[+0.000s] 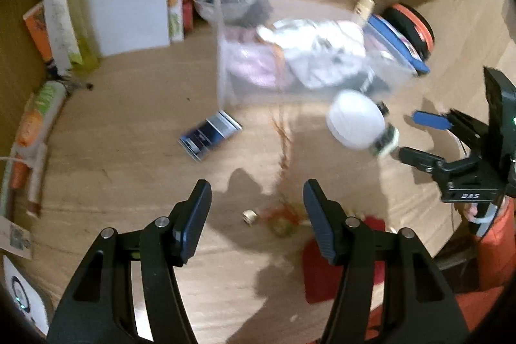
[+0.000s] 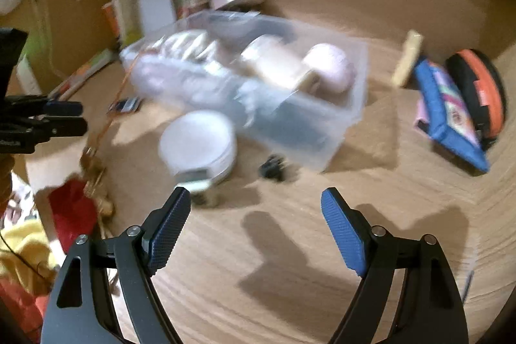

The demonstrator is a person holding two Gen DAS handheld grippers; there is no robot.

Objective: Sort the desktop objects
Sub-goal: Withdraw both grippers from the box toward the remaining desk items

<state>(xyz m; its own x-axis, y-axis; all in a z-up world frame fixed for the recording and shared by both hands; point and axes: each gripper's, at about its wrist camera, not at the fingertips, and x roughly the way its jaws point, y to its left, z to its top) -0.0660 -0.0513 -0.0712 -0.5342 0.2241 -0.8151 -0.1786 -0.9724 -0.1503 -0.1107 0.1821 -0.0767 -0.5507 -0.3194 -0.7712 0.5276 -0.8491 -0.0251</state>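
A clear plastic bin (image 1: 383,70) (image 2: 338,118) holding several items stands mid-desk. A white round scale (image 1: 354,120) (image 2: 196,144) lies in front of it. A dark blue card pack (image 1: 209,134) (image 2: 125,104) lies to the bin's left. A red pouch (image 1: 317,276) (image 2: 72,211) and a string of small charms (image 1: 280,218) lie near. My left gripper (image 1: 256,192) is open and empty above the charms. My right gripper (image 2: 254,199) is open and empty just right of the scale; it also shows in the left wrist view (image 1: 408,134). The views are blurred.
White boxes and books (image 1: 129,2) stand at the back left. A blue lid (image 1: 400,44) (image 2: 448,115) and an orange-black round case (image 1: 416,28) (image 2: 480,92) lean at the back right. A small black clip (image 2: 272,168) lies by the bin. Tubes (image 1: 35,131) line the left edge.
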